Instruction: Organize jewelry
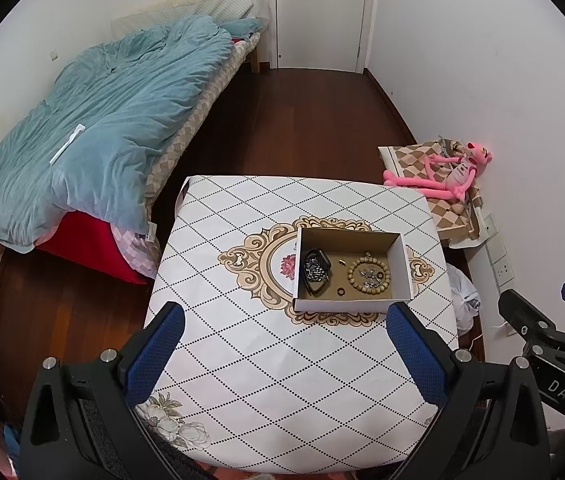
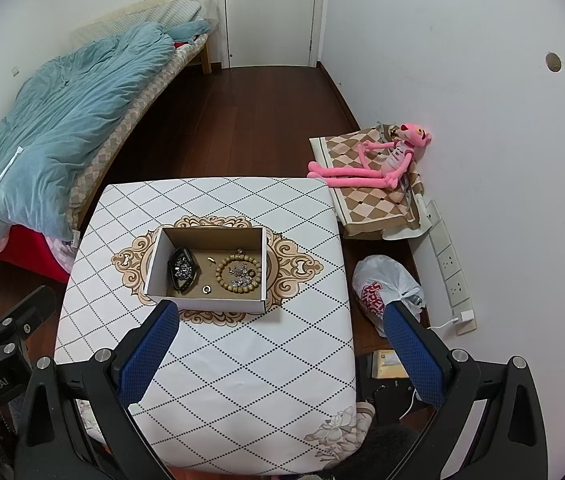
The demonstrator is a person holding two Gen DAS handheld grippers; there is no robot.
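An open cardboard box (image 1: 400,264) stands on the patterned table (image 1: 242,360). Inside lie a wooden bead bracelet (image 1: 351,276), a silver chain in a dark pouch (image 1: 316,270), a small ring (image 1: 340,291) and a tiny earring (image 1: 341,262). The box (image 2: 154,264) with the bead bracelet (image 2: 222,278) and ring (image 2: 206,289) also shows in the right wrist view. My left gripper (image 1: 284,316) is open and empty, hovering above the table in front of the box. My right gripper (image 2: 282,316) is open and empty, in front of the box's right end.
A bed with a blue duvet (image 1: 102,120) stands left of the table. A pink plush toy (image 2: 378,160) lies on a checked cushion at the right wall. A white plastic bag (image 2: 386,288) sits on the floor beside the table. A door (image 1: 318,12) is at the back.
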